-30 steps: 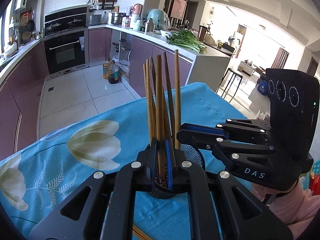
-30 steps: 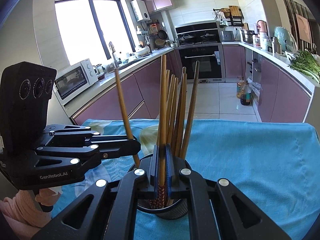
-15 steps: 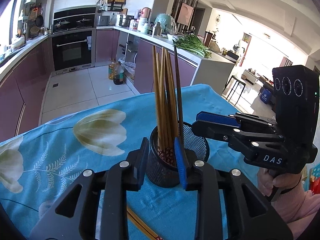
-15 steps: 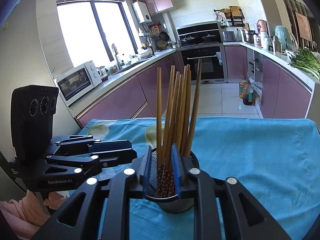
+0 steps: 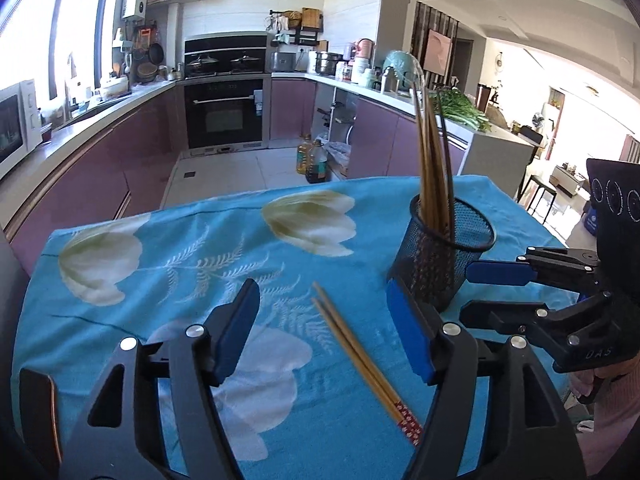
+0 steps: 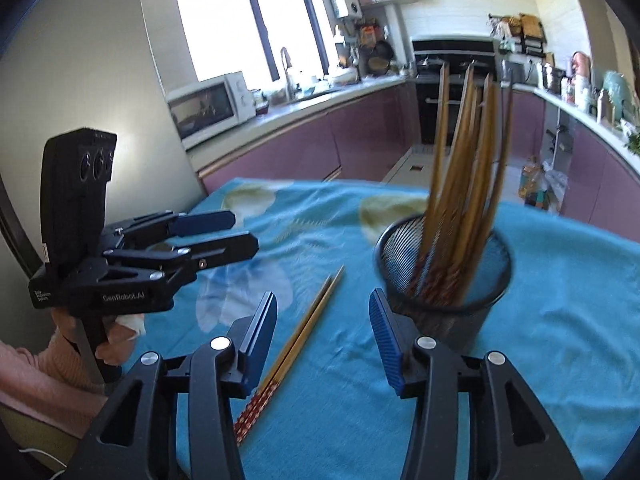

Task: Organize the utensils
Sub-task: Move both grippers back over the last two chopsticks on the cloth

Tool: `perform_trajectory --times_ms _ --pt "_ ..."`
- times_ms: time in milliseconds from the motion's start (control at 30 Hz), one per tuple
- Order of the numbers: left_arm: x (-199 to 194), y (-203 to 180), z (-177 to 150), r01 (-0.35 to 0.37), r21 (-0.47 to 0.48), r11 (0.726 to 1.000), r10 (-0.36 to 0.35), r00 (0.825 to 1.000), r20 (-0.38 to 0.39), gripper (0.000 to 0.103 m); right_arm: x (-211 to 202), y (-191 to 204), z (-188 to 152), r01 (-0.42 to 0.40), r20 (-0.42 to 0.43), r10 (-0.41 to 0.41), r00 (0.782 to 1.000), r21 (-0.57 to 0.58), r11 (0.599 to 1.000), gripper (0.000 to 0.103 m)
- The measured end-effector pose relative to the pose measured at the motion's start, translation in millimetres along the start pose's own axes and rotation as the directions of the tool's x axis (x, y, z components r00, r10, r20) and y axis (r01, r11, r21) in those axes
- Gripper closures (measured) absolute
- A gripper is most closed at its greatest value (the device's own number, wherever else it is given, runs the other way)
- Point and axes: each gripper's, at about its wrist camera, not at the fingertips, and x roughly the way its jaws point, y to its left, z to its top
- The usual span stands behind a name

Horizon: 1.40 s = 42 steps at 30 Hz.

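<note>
On blue floral tablecloth (image 5: 192,240), purple-cabinet kitchen behind, left claw (image 5: 324,328) and right claw (image 6: 324,332) both opening, empty

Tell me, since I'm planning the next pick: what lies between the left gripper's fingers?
A pair of chopsticks lies on the tablecloth between the opening left gripper fingers, untouched; the left wrist view shows it.

Domestic kitchen. Purple cabinets (image 5: 92,168) run along both walls. Built-in oven (image 5: 224,114) at frame centre, pots on the hob (image 5: 224,65) above. Microwave (image 6: 208,106) and sink tap (image 6: 286,68) under the window (image 6: 240,16), upper left. Greens (image 5: 460,108) on the counter, right. Living area visible at far right.
</note>
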Motion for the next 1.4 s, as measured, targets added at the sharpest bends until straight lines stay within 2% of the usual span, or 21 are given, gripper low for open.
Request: perform_trajectory --times_ms 133,200,500,1000,1400 --pt "6.7 7.1 -20.1 -0.033 -0.022 0.999 0.032 0.998 -0.047 0.036 23.6 10.6 -16.8 0.004 -0.078 -0.004 0.997 -0.001 1.000 0.057" --pt "8.0 9.8 -27.7 -0.053 -0.033 0.998 0.052 0.997 -0.056 0.030 31.5 13.7 -22.3 0.008 -0.107 -0.009 0.994 -0.007 1.000 0.057" --pt "10.6 9.7 -36.2 -0.092 -0.045 0.995 0.088 0.993 -0.077 0.023 46.2 20.5 -34.5 0.039 -0.161 -0.039 0.986 -0.008 0.999 0.057" --pt "17.1 9.6 -44.7 -0.093 -0.032 0.995 0.089 0.990 -0.108 0.026 48.5 18.2 -39.7 0.083 -0.179 -0.087 0.980 -0.034 0.996 0.057" --pt "34.8 -4.1 -49.0 -0.031 0.014 0.999 0.033 0.984 -0.176 0.036 45.1 11.8 -40.2 0.087 -0.188 -0.088 0.978 -0.012 0.996 0.059"
